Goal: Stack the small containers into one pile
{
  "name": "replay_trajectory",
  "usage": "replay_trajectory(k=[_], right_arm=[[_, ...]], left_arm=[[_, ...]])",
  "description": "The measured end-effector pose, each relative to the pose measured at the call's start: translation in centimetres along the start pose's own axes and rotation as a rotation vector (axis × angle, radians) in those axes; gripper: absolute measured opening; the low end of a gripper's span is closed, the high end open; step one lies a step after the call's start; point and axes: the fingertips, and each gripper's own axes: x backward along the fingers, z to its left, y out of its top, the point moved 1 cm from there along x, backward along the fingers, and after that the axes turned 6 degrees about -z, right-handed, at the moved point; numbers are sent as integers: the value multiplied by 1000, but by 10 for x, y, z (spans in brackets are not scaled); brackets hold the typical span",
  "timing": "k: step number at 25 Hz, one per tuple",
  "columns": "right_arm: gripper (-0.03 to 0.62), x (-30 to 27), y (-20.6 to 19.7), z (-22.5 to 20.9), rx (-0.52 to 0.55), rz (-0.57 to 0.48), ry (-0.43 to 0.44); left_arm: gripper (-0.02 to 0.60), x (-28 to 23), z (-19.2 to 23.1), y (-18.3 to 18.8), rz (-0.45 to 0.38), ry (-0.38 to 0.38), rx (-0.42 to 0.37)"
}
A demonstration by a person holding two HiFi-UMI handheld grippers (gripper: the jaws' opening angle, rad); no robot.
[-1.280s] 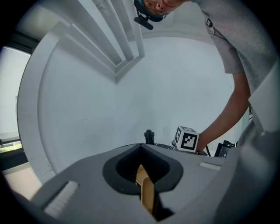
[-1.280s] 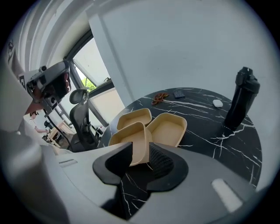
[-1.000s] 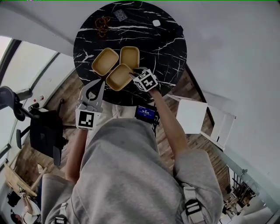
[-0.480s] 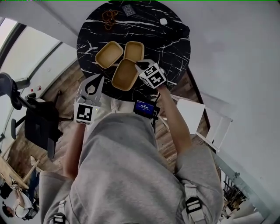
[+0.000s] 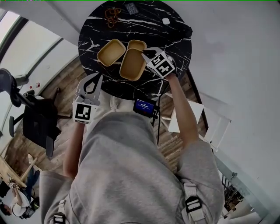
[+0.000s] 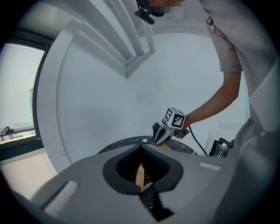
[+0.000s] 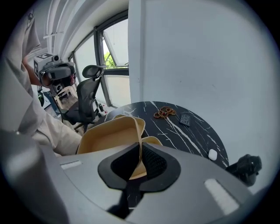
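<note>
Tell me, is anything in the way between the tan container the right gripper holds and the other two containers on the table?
Nothing visible does. The right gripper holds the tan container by its rim, partly over a second container; the third container sits just left. Small clutter lies farther back.

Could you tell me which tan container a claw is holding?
The near container: the right claw pinches its rim, while the left container and far container are ungripped.
</note>
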Motion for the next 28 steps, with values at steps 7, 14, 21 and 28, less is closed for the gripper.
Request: replay_trajectory(k=[7,14,21,28], right_arm=[[34,-24,-6,-25,42,51,93],[35,-42,-16,-40,104,147,134],[35,-60,-13,-59,128,185,111],[38,-77,-26,-73,143,218,96]], left_arm=[[0,8,18,-7,9,22,17],[0,12,31,-9,10,42,44],[0,5,25,-6,0,13,53],[0,-9,21,-2,38,-29,86]])
